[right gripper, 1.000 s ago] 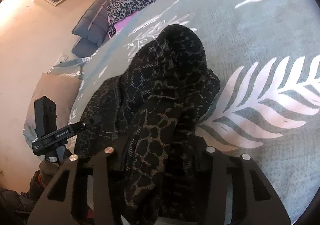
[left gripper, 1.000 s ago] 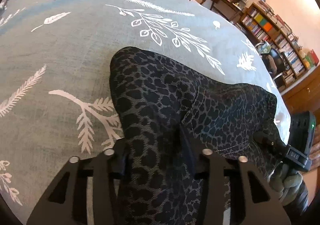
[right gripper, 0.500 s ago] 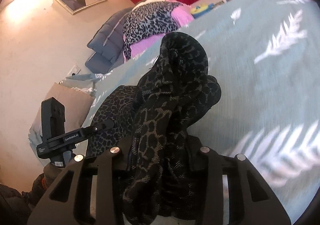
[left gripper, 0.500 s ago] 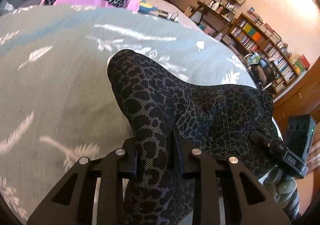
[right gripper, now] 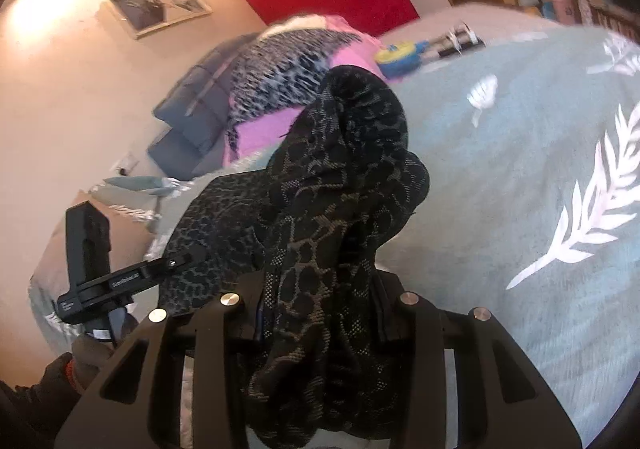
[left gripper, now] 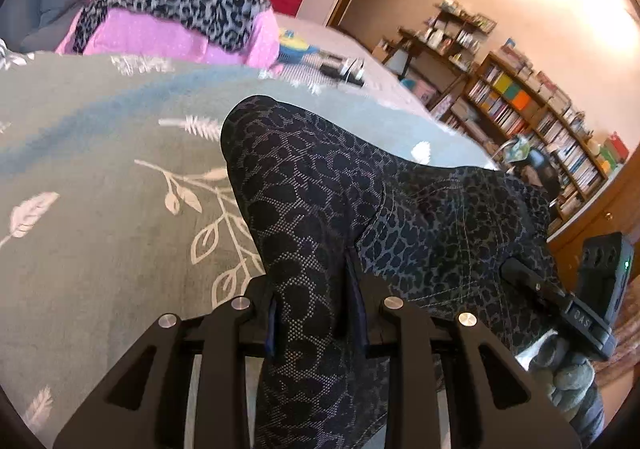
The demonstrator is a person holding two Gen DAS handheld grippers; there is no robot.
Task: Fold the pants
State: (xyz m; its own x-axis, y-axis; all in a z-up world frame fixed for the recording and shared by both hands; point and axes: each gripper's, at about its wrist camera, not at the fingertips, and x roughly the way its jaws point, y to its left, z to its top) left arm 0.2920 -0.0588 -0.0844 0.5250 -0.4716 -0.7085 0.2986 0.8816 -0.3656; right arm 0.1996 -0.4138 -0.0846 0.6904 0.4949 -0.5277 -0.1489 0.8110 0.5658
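Note:
Dark leopard-print pants [left gripper: 440,217] hang bunched between both grippers above a grey-green bedspread [left gripper: 100,209] printed with white leaves. My left gripper [left gripper: 312,289] is shut on a thick fold of the fabric, which rises in a hump past the fingertips. In the right wrist view my right gripper [right gripper: 320,289] is shut on another rolled-up bunch of the pants [right gripper: 360,153]. The cloth spans from one gripper to the other. The right gripper [left gripper: 576,313] shows at the right edge of the left wrist view, held by a gloved hand [left gripper: 568,377]. The left gripper [right gripper: 120,281] shows at the lower left of the right wrist view.
A pile of pink and leopard-print clothes [left gripper: 180,9] lies at the far end of the bed, beside blue cushions [right gripper: 192,129]. A yellow-blue toy [right gripper: 400,53] and small dark items [left gripper: 340,67] lie nearby. Bookshelves [left gripper: 540,121] line the wall to the right.
Both grippers have closed tighter on the pants and risen with them. The bedspread has dropped lower in both views and more of the room shows.

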